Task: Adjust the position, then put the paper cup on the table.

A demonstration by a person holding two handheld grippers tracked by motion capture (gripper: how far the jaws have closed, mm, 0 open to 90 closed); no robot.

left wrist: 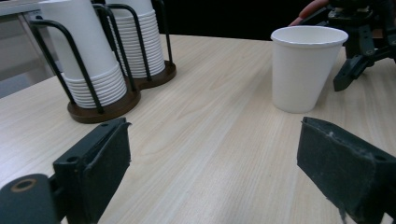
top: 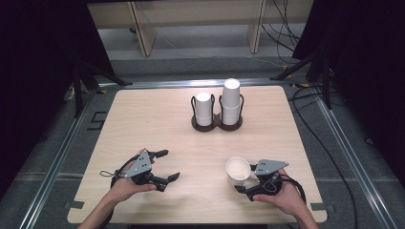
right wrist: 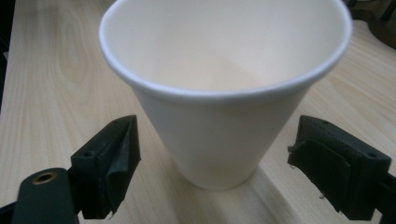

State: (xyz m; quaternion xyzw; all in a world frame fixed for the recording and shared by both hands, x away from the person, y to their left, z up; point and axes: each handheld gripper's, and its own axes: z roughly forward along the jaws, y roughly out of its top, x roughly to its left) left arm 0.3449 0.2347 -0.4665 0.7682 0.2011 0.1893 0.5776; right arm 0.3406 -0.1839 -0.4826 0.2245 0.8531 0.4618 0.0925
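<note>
White paper cup (top: 237, 171) is standing upright on the wooden table (top: 157, 124), near its front right. We are holding our right gripper (top: 245, 182) around it, jaws spread wide and not touching it. Our left gripper (top: 168, 165) is gaping too, gripping nothing. Stacked cups are sitting in a black holder (top: 217, 121) farther back.
</note>
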